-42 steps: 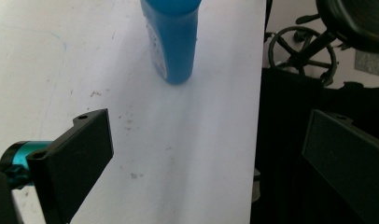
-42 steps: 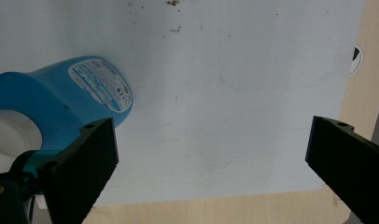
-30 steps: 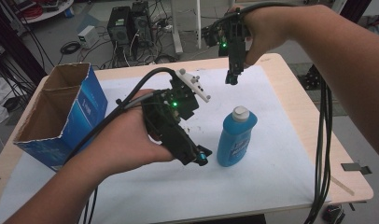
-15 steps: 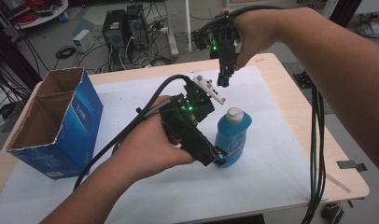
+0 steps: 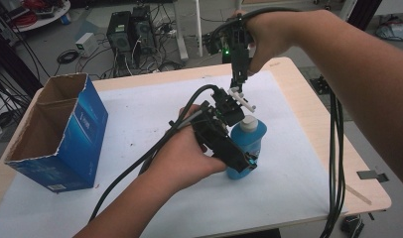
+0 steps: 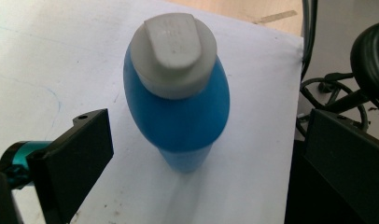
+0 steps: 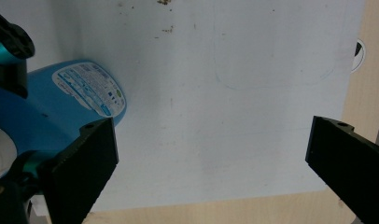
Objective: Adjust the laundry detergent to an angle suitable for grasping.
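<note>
The left gripper (image 6: 197, 154), jaws spread round the blue bottle (image 6: 178, 116) (white-capped, upright), needed centring before squeezing.

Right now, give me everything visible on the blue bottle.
The blue bottle looks like glossy plastic, with a rounded body that narrows toward the base and a grey-white flip cap, shut. It stands upright on the white sheet near the table's middle. A printed label sits on one side. The left gripper straddles it with jaws open on either side, not touching as far as the left gripper view shows. The right gripper hangs above, apart from it.
</note>
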A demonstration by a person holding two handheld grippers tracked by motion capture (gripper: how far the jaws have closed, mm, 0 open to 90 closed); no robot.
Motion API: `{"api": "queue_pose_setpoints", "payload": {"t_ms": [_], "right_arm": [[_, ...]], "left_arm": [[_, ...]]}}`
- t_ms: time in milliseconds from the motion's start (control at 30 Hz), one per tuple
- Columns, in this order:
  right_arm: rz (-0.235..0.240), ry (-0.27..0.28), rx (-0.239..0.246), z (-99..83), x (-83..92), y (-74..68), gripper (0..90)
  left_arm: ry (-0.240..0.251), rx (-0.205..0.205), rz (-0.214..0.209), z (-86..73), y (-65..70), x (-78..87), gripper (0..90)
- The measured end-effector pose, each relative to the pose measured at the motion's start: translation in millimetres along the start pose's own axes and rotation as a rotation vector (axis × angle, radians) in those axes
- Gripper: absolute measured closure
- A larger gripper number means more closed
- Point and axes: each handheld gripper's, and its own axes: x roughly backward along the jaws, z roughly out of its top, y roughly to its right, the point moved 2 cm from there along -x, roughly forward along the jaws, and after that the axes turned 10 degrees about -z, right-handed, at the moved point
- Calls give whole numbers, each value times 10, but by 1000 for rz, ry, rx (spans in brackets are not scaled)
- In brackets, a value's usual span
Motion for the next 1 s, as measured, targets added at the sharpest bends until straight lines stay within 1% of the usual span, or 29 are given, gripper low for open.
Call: {"api": "queue_pose_setpoints", "payload": {"t_ms": [33, 67, 133, 167, 267, 433, 533, 667, 700, 800, 900, 933, 1000], "right_arm": [[0, -1, -3, -1, -1, -1, 16], [1, -3, -2, -4, 0, -1, 16], [1, -2, -2, -4, -6, 0, 16], [0, -2, -2, -4, -6, -2, 16], [1, -3, 0, -2, -12, -2, 16], [1, -2, 1, 8, -19, -2, 16], [2, 2, 2, 10, -16, -10, 16], [1, -2, 3, -15, -29, -20, 16], [1, -2, 3, -15, -29, -20, 16], [1, 0, -17, -52, -48, -8, 16], [1, -2, -18, -69, -52, 3, 16], [2, -3, -25, -69, -47, 2, 16], [1, 3, -17, -71, -42, 10, 16]], "left_arm": [[-4, 1, -3, 5, -8, -23, 17], [-11, 2, 3, 10, -20, -71, 17], [-13, 4, 5, 13, -25, -87, 17], [-17, 7, 6, 23, -43, -126, 17], [-2, 16, 10, 46, -56, -177, 17], [-10, 22, 19, 66, -68, -262, 17], [-23, 9, 34, 53, -60, -265, 17], [-29, -3, 39, 39, -46, -232, 17], [-29, -3, 39, 39, -46, -232, 17], [-27, -1, 37, 34, -54, -201, 17], [-24, 0, 38, 35, -55, -203, 17], [-22, 1, 36, 37, -53, -215, 17], [-28, 0, 34, 42, -51, -230, 17]]}}
